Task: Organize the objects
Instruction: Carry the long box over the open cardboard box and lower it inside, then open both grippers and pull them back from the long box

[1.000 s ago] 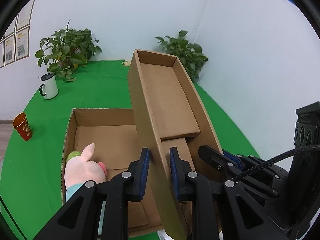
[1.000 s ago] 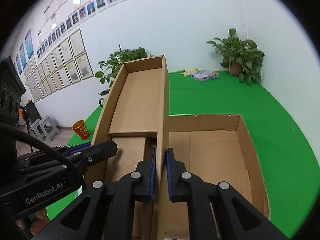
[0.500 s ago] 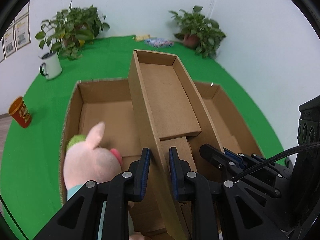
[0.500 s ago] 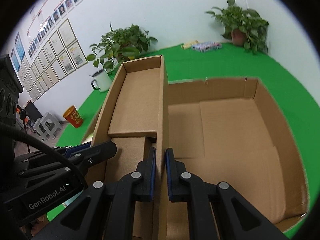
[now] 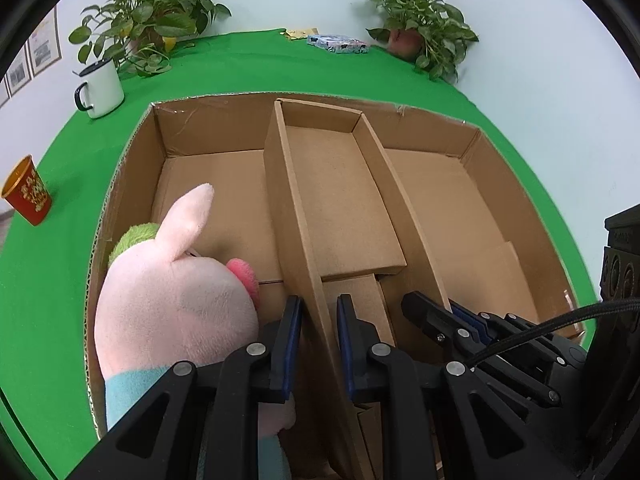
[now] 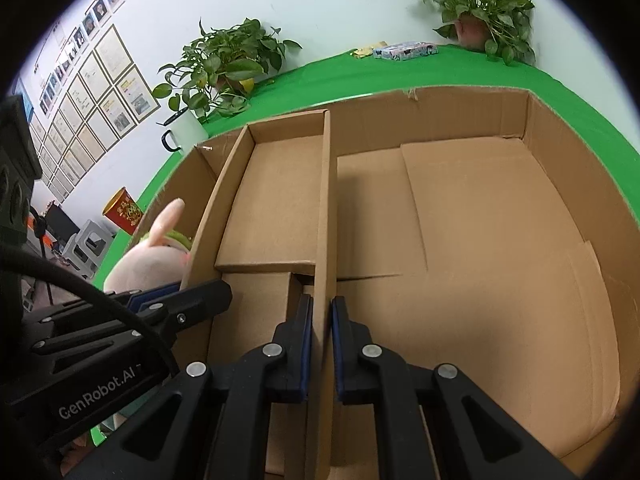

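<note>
A narrow cardboard tray [image 5: 340, 200] sits down inside a large open cardboard box [image 5: 200, 120], along its middle. My left gripper [image 5: 318, 344] is shut on the tray's left wall. My right gripper [image 6: 320, 344] is shut on the tray's right wall [image 6: 326, 220]. A pink plush pig [image 5: 172, 292] with a teal body lies in the box's left part, touching my left finger. The right gripper also shows in the left wrist view [image 5: 448, 320]. The box's right part [image 6: 480, 260] holds nothing.
The box stands on a green cloth [image 5: 60, 280]. A white enamel mug [image 5: 100, 88] and a red paper cup [image 5: 28, 192] stand to the left. Potted plants [image 5: 152, 20] and a patterned packet [image 5: 338, 44] are at the back by the wall.
Both grippers have lowered the tilted tray down into the large box, so it lies level between the box walls. The plush pig looms closer on the left.
</note>
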A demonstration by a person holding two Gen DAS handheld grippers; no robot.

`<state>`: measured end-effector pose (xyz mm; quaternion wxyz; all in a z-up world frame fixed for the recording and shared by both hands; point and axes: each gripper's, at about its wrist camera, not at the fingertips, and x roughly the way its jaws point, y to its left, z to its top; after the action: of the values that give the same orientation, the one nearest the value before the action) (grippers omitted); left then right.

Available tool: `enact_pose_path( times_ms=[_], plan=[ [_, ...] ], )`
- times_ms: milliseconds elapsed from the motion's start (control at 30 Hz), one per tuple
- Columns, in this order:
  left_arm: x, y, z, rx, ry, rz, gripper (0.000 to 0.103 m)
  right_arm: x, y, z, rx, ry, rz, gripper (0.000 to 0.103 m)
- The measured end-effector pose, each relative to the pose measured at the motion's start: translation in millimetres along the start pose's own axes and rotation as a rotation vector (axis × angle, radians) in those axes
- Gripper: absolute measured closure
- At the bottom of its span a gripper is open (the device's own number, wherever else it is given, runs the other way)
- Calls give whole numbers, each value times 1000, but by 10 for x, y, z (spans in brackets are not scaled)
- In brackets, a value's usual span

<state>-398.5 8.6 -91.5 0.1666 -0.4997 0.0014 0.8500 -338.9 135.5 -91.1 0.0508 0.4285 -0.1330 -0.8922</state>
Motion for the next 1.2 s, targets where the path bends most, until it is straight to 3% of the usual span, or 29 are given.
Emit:
enact_pose_path(
  times_ms=[133, 300, 633, 833, 1000, 1200],
  plan=[
    [-18, -58, -24, 18, 13, 26, 88, 38, -18, -29, 8, 18, -6, 95],
    [-165, 13, -38, -24, 3, -1, 87, 54, 47, -50, -25, 44, -12, 95],
    [-626, 180, -236, -62, -58, -63, 87, 112, 190, -69, -61, 103, -24, 92],
    [-784, 215, -372, -84, -113, -60, 78, 105, 180, -148, -42, 125, -41, 90],
    [-912, 290, -493, -103, -137, -76, 78, 97, 116, -162, 5, 160, -42, 89],
    [-1011, 298, -600, -106, -158, -68, 78, 104, 161, -153, -26, 163, -44, 88]
  ],
)
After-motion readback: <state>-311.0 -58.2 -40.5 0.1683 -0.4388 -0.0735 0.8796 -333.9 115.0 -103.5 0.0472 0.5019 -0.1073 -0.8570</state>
